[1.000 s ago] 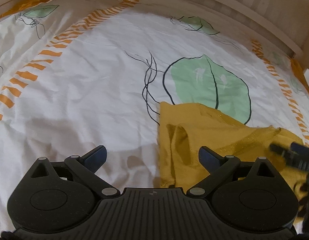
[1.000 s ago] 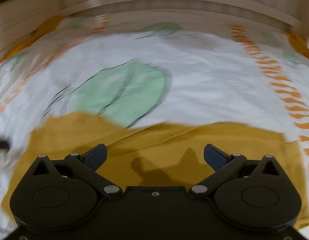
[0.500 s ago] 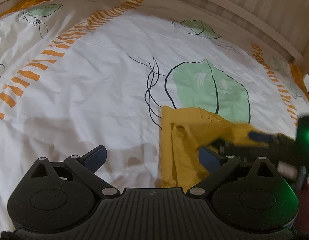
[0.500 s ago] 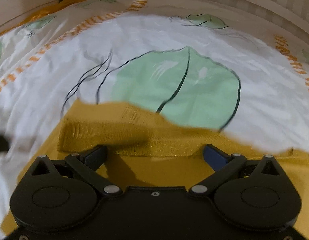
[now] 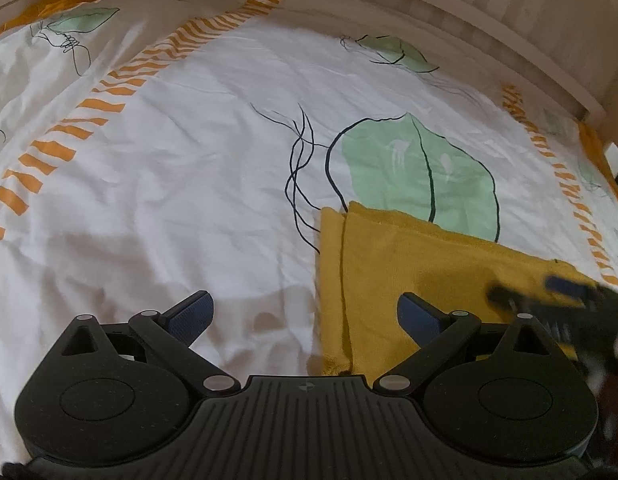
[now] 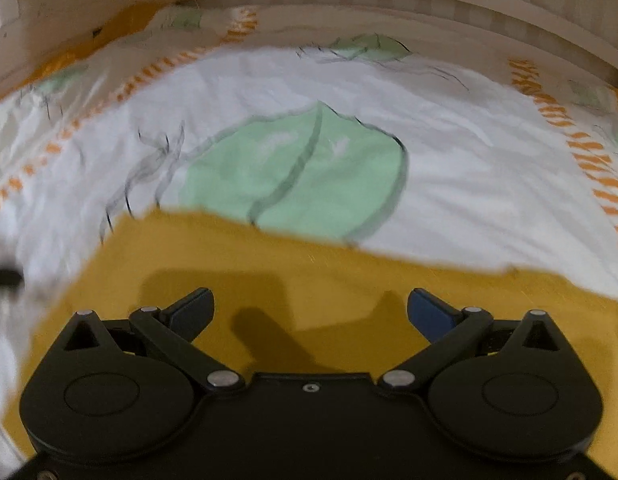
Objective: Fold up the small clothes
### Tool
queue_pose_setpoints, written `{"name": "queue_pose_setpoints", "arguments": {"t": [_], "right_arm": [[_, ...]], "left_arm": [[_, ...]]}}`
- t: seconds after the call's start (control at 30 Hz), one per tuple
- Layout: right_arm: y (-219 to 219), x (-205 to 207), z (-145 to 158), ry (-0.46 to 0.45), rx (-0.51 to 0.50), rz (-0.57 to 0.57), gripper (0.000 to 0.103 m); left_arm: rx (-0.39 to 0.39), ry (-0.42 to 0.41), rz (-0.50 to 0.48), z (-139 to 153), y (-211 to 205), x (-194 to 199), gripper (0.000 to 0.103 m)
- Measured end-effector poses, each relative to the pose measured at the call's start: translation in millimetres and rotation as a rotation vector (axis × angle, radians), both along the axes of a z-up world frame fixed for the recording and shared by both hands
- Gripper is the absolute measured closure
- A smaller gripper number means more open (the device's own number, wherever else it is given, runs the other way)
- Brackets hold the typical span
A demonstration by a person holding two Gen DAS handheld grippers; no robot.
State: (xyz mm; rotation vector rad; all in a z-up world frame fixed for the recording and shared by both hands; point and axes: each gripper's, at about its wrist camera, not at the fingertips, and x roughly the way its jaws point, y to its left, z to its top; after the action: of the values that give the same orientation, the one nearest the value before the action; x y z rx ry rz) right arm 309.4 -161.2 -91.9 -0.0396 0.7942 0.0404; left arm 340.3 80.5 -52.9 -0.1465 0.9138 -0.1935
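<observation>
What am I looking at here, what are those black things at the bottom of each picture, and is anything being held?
Those black things are two hand-held grippers, tools with two fingers that a person squeezes shut to pinch things. Each carries a wide-angle camera that looks forward along its fingers, so each picture is that tool's own view. One picture comes from the left gripper, the other from the right gripper. Both stand open, blue pads wide apart, holding nothing. They are over a bed sheet, white with green leaves and orange stripes. On it lies a yellow garment, flat, with one side edge apparently folded over. The left gripper sits over that edge; the right hangs over the cloth's middle. The blurred dark shape at the right of the left view is the other gripper.
</observation>
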Motion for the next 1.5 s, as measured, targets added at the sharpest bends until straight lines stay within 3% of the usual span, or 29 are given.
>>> {"name": "queue_pose_setpoints", "arguments": {"t": [0.23, 0.43, 0.73, 0.93, 1.3, 1.5], "right_arm": [[-48.7, -70.3, -8.2, -0.004, -0.101, -0.053, 0.000], [-81.6, -108.5, -5.4, 0.021, -0.103, -0.085, 0.000], [-154.9, -149.4, 12.7, -0.055, 0.203, -0.293, 0.000], [-209.0, -151.8, -6.2, -0.017, 0.560, -0.388, 0.000], [-235.1, -133.0, -34.7, -0.077, 0.845, -0.320, 0.000], [-239.4, -130.0, -32.7, -0.047, 0.880, -0.328, 0.000]], "left_arm": [[0.009, -0.001, 0.000, -1.6, -2.3, -1.2, 0.003], [0.028, 0.010, -0.028, -8.4, -11.0, -1.8, 0.003], [0.035, 0.007, -0.080, -13.5, -28.7, -9.9, 0.003], [0.042, 0.013, -0.081, -16.3, -32.0, -12.6, 0.003], [0.042, -0.013, -0.122, -7.5, -48.9, -38.4, 0.003], [-0.006, -0.044, -0.138, 14.8, -63.6, -74.1, 0.003]]}}
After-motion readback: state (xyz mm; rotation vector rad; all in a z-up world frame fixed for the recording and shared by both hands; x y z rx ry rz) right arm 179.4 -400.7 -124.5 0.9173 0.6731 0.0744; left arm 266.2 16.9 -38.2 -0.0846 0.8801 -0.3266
